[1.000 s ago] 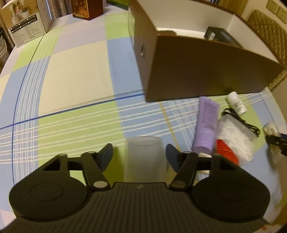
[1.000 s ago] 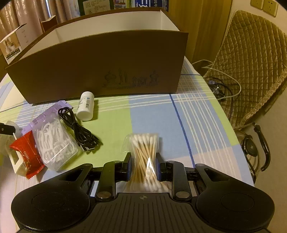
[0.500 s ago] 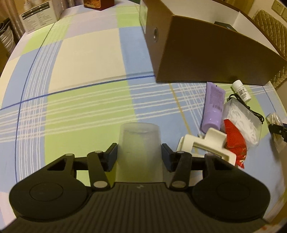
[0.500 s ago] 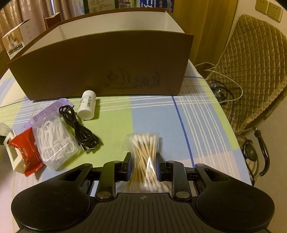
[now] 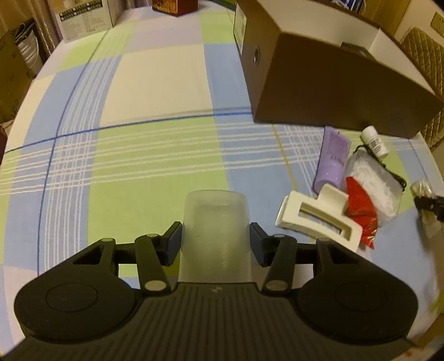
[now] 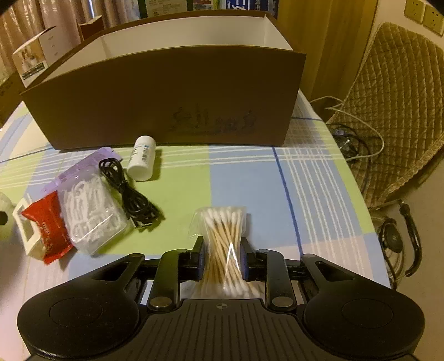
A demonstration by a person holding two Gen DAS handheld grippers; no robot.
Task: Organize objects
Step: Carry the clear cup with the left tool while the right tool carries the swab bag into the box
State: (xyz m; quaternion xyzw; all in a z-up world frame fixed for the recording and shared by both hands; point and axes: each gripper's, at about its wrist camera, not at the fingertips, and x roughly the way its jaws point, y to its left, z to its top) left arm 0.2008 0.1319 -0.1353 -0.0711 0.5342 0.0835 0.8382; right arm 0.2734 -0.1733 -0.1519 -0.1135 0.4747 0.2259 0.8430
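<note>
My left gripper (image 5: 216,243) is shut on a frosted plastic cup (image 5: 216,227) and holds it above the checked tablecloth. My right gripper (image 6: 222,257) is shut on a bag of cotton swabs (image 6: 222,238), pinched at its middle. The brown cardboard box (image 6: 166,91) with a white inside stands behind; it also shows in the left wrist view (image 5: 333,86). In front of it lie a purple tube (image 5: 331,161), a white bottle (image 6: 141,158), a black cable (image 6: 127,191), a clear bag of floss picks (image 6: 88,208), a red packet (image 6: 45,227) and a cream hair clip (image 5: 316,216).
A quilted chair (image 6: 396,105) stands right of the table, with cables (image 6: 355,138) and a headset (image 6: 399,238) beside it. White cartons (image 5: 83,16) and a dark red box (image 5: 174,5) stand at the table's far edge.
The left gripper closed on the cup and drew back and up from the box, so the hair clip came into view. The right gripper, still holding the swabs, moved slightly.
</note>
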